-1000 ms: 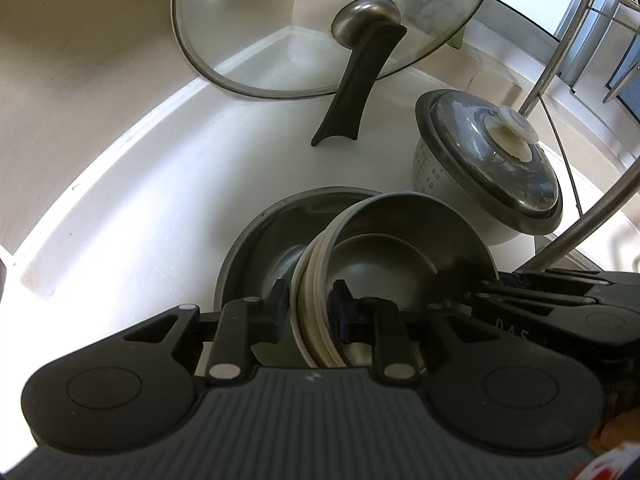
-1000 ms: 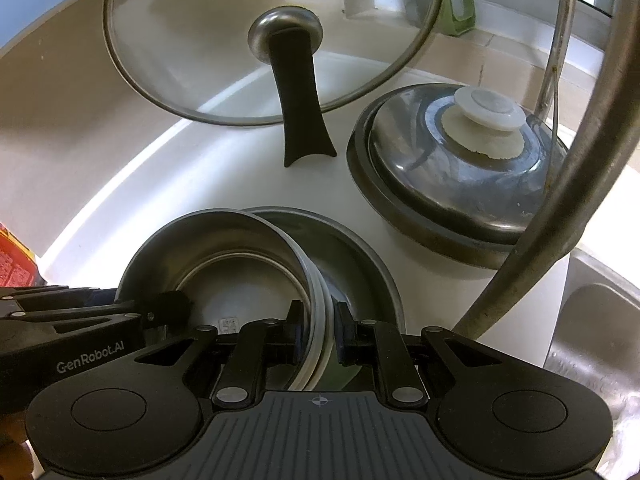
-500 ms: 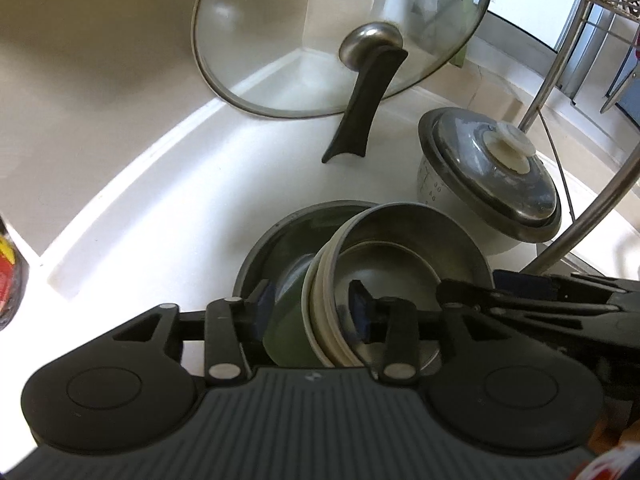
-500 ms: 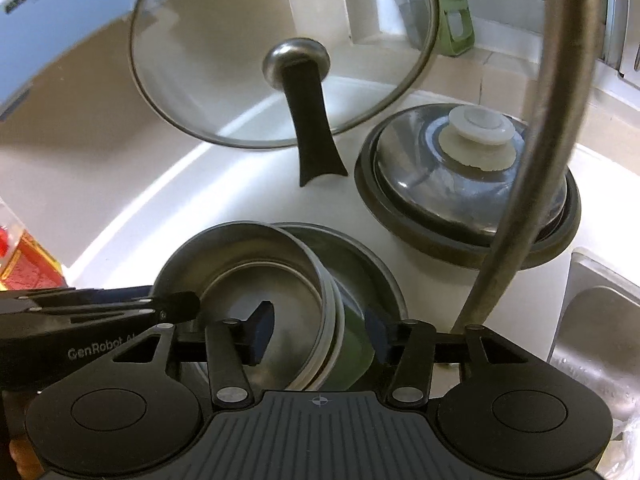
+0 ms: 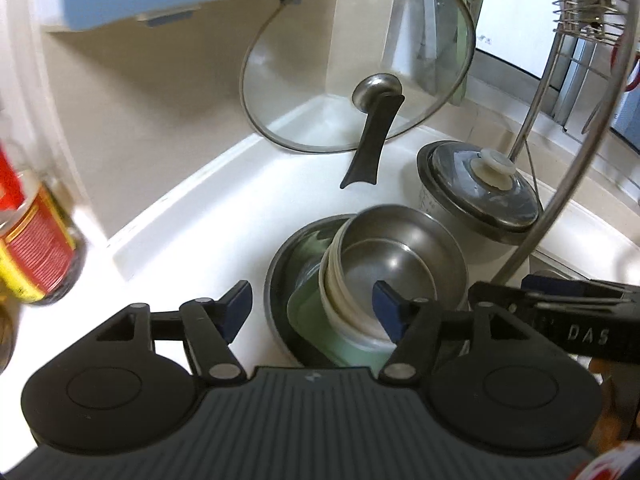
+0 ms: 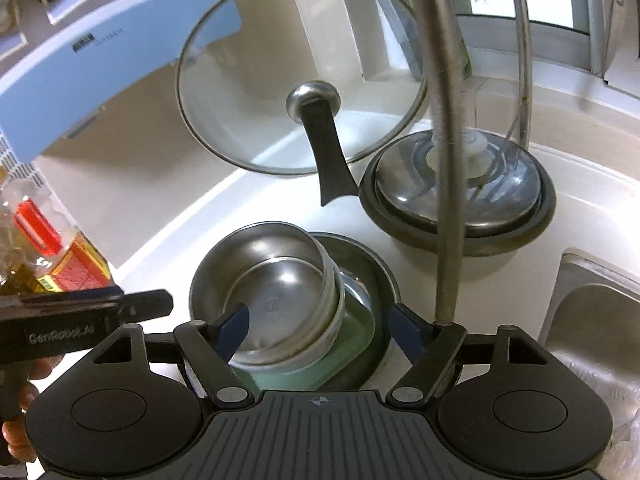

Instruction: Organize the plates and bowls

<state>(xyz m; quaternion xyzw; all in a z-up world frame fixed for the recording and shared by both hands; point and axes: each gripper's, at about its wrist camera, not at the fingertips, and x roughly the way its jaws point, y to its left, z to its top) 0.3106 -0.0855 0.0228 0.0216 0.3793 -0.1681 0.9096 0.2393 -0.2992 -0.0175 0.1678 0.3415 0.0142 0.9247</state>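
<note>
Jaws wide on both grippers – left point(image 5: 312, 312), right point(image 6: 320, 330) – "GenRobot" legible.

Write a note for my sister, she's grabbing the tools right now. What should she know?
Left tool: open, empty, above the dishes.
Right tool: open, empty, also above them.
Steel bowls: nested, tilted, sitting on a green dish inside a dark pan on the counter.
Done: bowls stacked and let go.
Left: the stack leans, so maybe straighten it. No other plates or bowls show nearby.
</note>
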